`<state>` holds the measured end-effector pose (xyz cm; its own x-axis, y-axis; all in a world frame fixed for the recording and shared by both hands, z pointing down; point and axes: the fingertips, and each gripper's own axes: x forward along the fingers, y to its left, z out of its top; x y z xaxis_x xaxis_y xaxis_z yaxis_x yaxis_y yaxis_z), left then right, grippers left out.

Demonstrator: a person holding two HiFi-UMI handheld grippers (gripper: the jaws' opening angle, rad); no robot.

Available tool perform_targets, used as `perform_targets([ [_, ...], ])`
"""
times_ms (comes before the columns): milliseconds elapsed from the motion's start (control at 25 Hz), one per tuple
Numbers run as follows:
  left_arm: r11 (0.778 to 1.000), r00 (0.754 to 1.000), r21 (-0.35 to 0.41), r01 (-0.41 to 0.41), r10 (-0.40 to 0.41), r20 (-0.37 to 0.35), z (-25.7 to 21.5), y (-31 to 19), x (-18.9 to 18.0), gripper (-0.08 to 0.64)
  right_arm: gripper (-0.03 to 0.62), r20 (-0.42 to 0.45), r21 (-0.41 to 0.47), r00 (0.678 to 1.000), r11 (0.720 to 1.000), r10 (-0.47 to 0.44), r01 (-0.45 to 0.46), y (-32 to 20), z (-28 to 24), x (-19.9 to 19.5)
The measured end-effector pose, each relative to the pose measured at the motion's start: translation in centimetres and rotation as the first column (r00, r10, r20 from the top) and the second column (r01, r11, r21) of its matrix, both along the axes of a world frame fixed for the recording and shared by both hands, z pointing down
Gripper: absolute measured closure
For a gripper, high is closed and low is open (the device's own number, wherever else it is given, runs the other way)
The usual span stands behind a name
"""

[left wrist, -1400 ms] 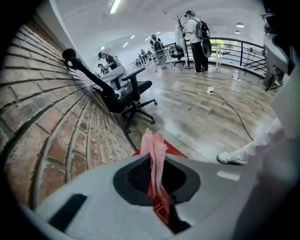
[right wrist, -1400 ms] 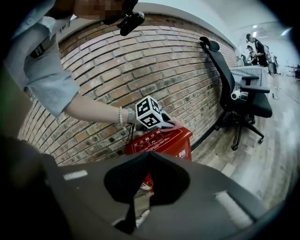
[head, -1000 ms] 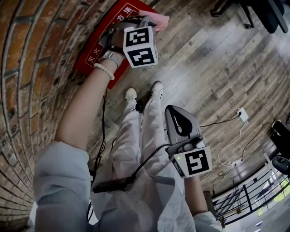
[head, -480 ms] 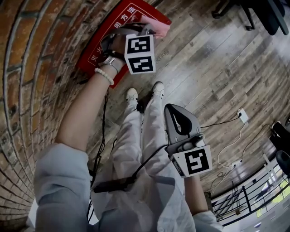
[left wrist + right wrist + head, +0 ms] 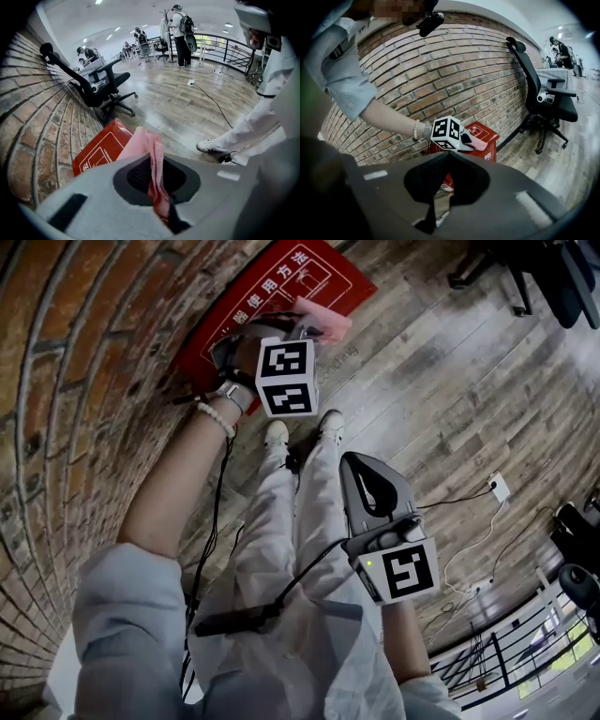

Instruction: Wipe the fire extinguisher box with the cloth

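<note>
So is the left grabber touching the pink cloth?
Touching. In the left gripper view, the left gripper is shut on the pink cloth, which is pinched between its jaws and sticks out toward the red box.

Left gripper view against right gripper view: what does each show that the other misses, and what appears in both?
Left gripper view only: the person's white shoe, a floor cable and a railing. Right gripper view only: the person's forearm with a bracelet, and the right gripper, shut and empty. Both: the pink cloth held by the left gripper, the red fire extinguisher box, the brick wall and a black chair.
</note>
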<state>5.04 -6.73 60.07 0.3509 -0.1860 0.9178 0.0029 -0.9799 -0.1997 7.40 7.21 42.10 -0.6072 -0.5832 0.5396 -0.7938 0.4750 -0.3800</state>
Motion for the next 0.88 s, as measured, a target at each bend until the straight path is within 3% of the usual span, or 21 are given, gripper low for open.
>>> perform_targets([
  [880, 0.993, 0.998, -0.111, 0.050, -0.053, -0.019, 0.3, 12.3, -8.5, 0.551, 0.584, -0.017, 0.023, 0.995, 0.995, -0.098, 0.099, 2.5, -0.6, -6.0],
])
